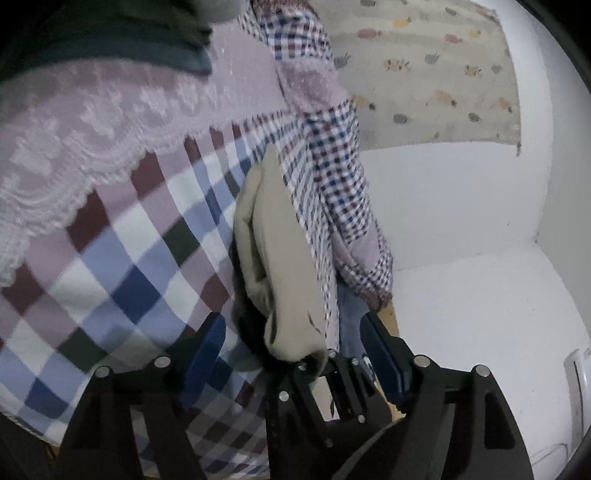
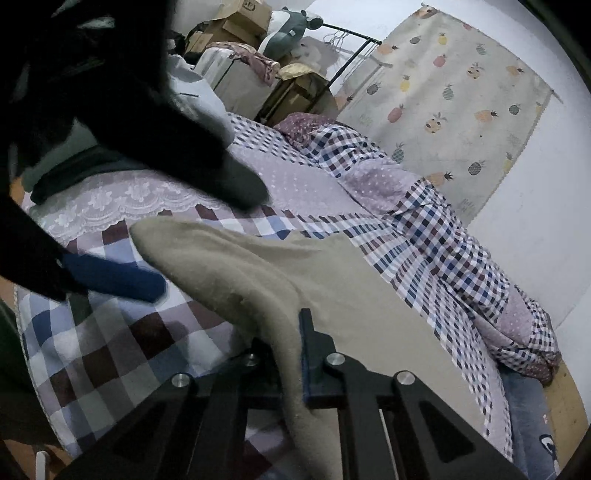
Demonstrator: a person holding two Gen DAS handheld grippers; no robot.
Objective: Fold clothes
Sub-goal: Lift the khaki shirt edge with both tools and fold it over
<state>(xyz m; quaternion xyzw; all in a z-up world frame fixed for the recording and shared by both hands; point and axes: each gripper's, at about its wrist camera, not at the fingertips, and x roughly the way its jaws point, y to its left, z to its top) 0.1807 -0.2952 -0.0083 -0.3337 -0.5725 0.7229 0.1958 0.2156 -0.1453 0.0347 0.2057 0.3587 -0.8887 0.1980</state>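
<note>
We see home bedroom: bed under checked purple-blue patchwork quilt [image 2: 122, 332], pineapple-print wall cloth [image 2: 454, 96], stacked brown cardboard boxes [image 2: 240, 22].

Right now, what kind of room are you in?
Probably a bedroom: there is a bed with a checked quilt, a clothes rail and stacked boxes behind it. The right claw grips a beige garment.

Bed surface: open stretch of checked quilt [image 2: 110, 354] at near left, flat, nothing lying on it. Far left blocked by dark clothing [image 2: 110, 162] on the lace strip [image 2: 122, 203]. Bunched checked blanket [image 2: 436, 221] forms a ridge along the right edge. Beige garment [image 2: 332, 295] drapes over near centre. Boxes [image 2: 240, 22] and clothes rack [image 2: 354, 51] crowd the far end. Right of the bed, white wall [image 1: 461, 206] close by.
</note>
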